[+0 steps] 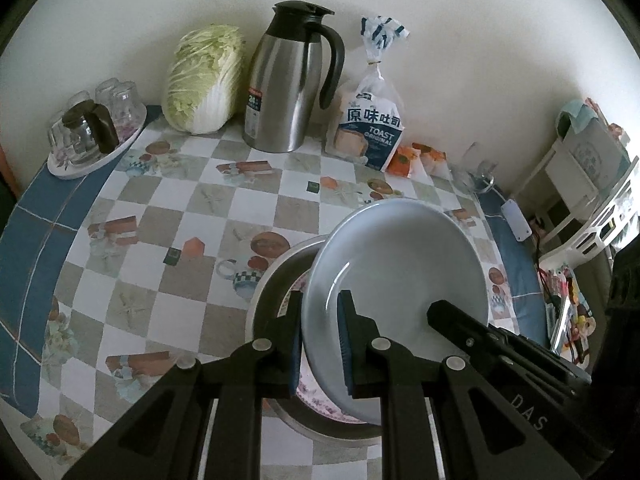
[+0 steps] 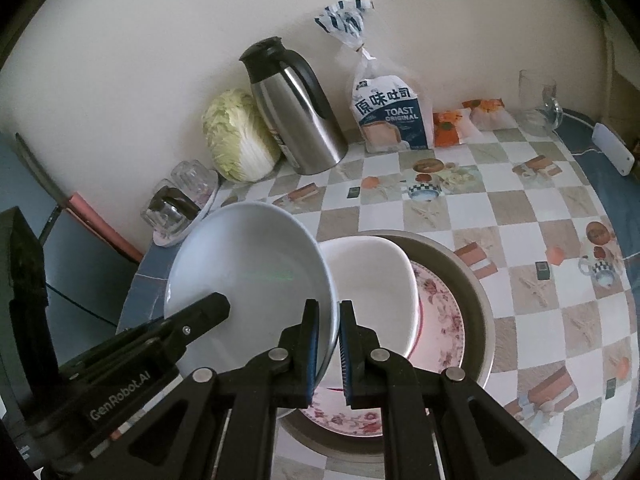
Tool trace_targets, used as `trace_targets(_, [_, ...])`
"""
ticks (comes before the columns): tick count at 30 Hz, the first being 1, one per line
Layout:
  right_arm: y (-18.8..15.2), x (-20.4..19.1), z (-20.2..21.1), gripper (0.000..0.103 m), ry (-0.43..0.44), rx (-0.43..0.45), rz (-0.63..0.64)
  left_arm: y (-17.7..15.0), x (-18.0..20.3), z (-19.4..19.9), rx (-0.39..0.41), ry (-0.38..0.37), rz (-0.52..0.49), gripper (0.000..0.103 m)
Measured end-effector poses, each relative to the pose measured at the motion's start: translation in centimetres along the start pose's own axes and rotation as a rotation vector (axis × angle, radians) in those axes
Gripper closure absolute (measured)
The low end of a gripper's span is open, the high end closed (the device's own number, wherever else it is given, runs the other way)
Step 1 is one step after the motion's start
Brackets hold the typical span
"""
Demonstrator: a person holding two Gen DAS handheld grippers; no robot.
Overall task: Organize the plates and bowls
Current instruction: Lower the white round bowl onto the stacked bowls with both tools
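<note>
L gripper (image 1: 320, 336) clamped on near rim of white plate (image 1: 400, 272); R gripper (image 2: 329, 344) clamped on same plate's opposite rim. Plate held tilted, partly over metal basin (image 2: 472, 296) on checkered tablecloth (image 1: 168, 216). Inside basin: floral plate (image 2: 440, 320) w/ white bowl (image 2: 372, 288) on top. At back by wall: cabbage (image 1: 204, 84), steel jug (image 1: 288, 80), toast bag (image 1: 372, 120).
</note>
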State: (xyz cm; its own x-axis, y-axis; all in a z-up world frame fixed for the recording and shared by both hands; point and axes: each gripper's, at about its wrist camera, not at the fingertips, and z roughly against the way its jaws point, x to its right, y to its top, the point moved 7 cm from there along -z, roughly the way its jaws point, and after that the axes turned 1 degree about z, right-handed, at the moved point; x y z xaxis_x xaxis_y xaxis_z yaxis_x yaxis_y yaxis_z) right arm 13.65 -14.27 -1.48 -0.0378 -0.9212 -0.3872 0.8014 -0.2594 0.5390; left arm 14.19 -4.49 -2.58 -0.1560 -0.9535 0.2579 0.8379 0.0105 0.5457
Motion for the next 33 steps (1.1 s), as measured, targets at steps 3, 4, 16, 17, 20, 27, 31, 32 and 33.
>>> trace_targets(3, [0.2,0.4,0.1,0.092,-0.012,0.005,-0.001,0.0,0.5,-0.2,0.003,-0.009,-0.005,0.087])
trace_targets(4, [0.2,0.6,0.1,0.092,-0.016,0.007,-0.002,0.1,0.6,-0.4,0.003,-0.012,-0.006,0.087])
trace_targets(16, [0.4,2.3,-0.2,0.092,-0.039,0.006,-0.022,0.2,1.6,-2.1,-0.019,-0.015,-0.020,0.088])
trace_targets(17, [0.4,2.4,-0.3,0.092,-0.040,0.006,-0.023,0.2,1.6,-2.3,-0.023,-0.014,-0.020,0.088])
trace_targets(20, [0.3,2.8,-0.8,0.092,-0.046,-0.001,-0.028,0.0,1.6,-3.1,-0.044,-0.006,-0.020,0.088])
trace_targets(27, [0.0,3.4,-1.9,0.091,-0.079,-0.011,-0.014,0.1,1.7,-3.8,-0.042,0.027,-0.033,0.087])
trace_targets(31, [0.1,3.5,-2.0,0.090,-0.078,0.001,-0.012,0.2,1.6,-4.1,-0.035,0.060,-0.044,0.092])
trace_targets(32, [0.2,3.5,-2.0,0.090,-0.082,0.004,-0.008,0.2,1.4,-4.2,-0.033,0.076,-0.042,0.094])
trace_targets(33, [0.3,3.5,-2.0,0.090,-0.084,0.009,-0.004,0.2,1.3,-4.3,-0.035,0.069,-0.031,0.094])
